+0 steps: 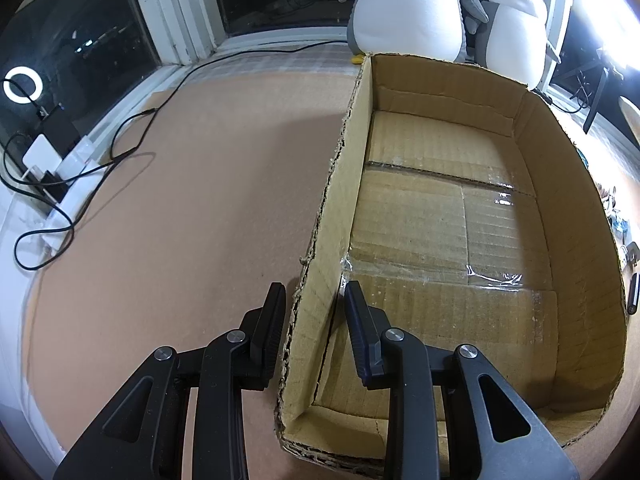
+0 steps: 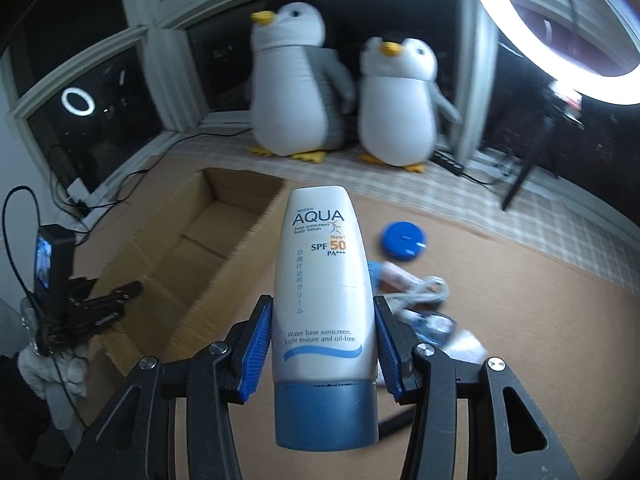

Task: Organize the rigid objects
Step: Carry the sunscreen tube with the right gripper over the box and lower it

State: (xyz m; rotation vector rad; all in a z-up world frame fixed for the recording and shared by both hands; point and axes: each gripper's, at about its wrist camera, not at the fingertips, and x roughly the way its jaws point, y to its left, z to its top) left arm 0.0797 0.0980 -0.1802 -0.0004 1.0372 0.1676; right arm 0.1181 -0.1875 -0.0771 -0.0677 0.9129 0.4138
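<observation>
Cardboard is what you see most of in the left wrist view: an open cardboard box (image 1: 460, 208) fills the right half of the frame, and every part of its floor that shows is bare, with only clear tape across the flaps. Your left gripper (image 1: 312, 312) sits at the bottom centre, angled down, one finger outside the box's near-left wall and the other inside it; the jaws are pinched on that wall.

In the right wrist view the same box (image 2: 192, 248) lies in the left-centre of the frame, with nothing visible inside it. Your right gripper (image 2: 322, 344) points down and forward from the bottom of the frame, its blue pads pressed against both sides of a white sunscreen bottle (image 2: 322, 292). The bottle hangs above the counter (image 2: 520, 320), lifted clear of it, in the middle of the frame. Its long axis runs along the gripper's fingers: the blue cap is toward the camera at the bottom, the rounded end points away toward the two plush penguins (image 2: 344, 92) at the window.

Right of the bottle, on the counter, lie a blue round lid (image 2: 404, 240), a white cable (image 2: 420, 292) and a few small items too blurred to name.
</observation>
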